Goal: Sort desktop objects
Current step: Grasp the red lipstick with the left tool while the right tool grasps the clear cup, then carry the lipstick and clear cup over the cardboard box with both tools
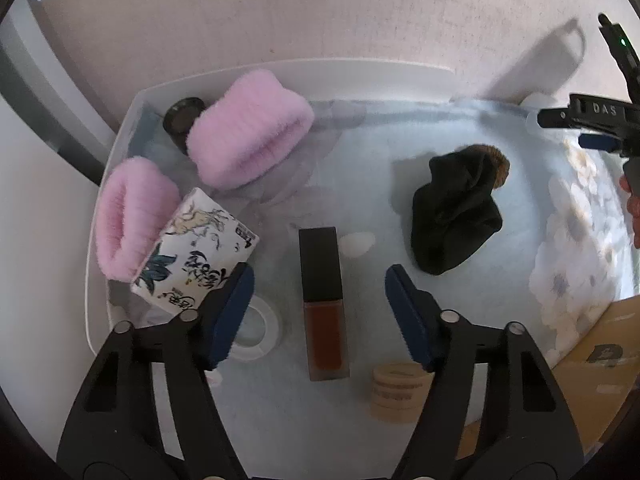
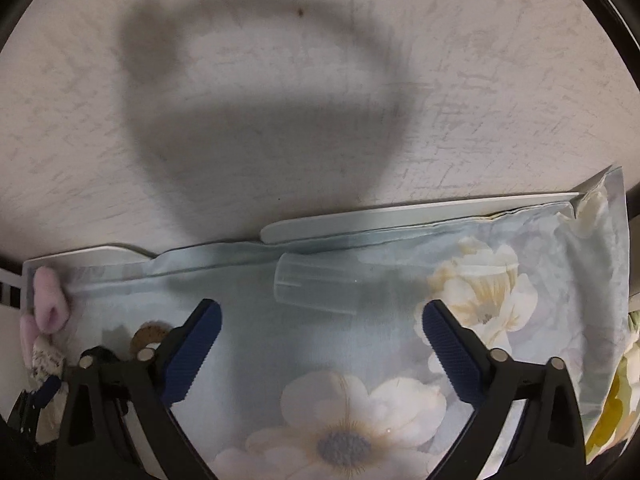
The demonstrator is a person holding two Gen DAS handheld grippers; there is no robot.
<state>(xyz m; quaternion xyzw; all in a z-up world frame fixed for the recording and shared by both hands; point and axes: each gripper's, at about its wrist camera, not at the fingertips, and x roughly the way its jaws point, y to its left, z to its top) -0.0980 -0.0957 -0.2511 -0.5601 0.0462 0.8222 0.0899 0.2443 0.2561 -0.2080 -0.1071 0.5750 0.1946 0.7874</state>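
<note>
Currently the left hand-held gripper [image 1: 320,312] hangs steeply over a rectangular lip-gloss tube [image 1: 323,304] that lies flat on the floral cloth [image 1: 460,320] covering the table. Its jaws stand partly apart, one pad on each side of the tube without touching it, so nothing is held; judged from this straddle, the tube is the next item to be picked up. The tube's long axis runs from 12 o'clock to 6 o'clock in the left wrist view, black cap toward 12 and the reddish-brown fill toward 6, which lets the pads close across its narrow sides. At 9 to 11 o'clock a white bin [image 1: 120,152] already contains two pink fluffy bands [image 1: 248,140], a dark round jar [image 1: 182,120] and a printed box [image 1: 196,256] leaning against its side, so it probably serves as the sorting destination. A black cloth bundle [image 1: 452,216] lies at 2 o'clock, a stack of beige discs [image 1: 396,392] at 5 o'clock, and a clear ring-shaped item [image 1: 256,332] at 7 o'clock beneath the left pad. The right hand-held gripper [image 2: 320,344] is wide open and empty, aimed at a clear plastic tube [image 2: 316,288] lying at 12 o'clock just ahead of its fingertips, long axis from 9 to 3 o'clock, near the cloth's far edge by the wall.
</note>
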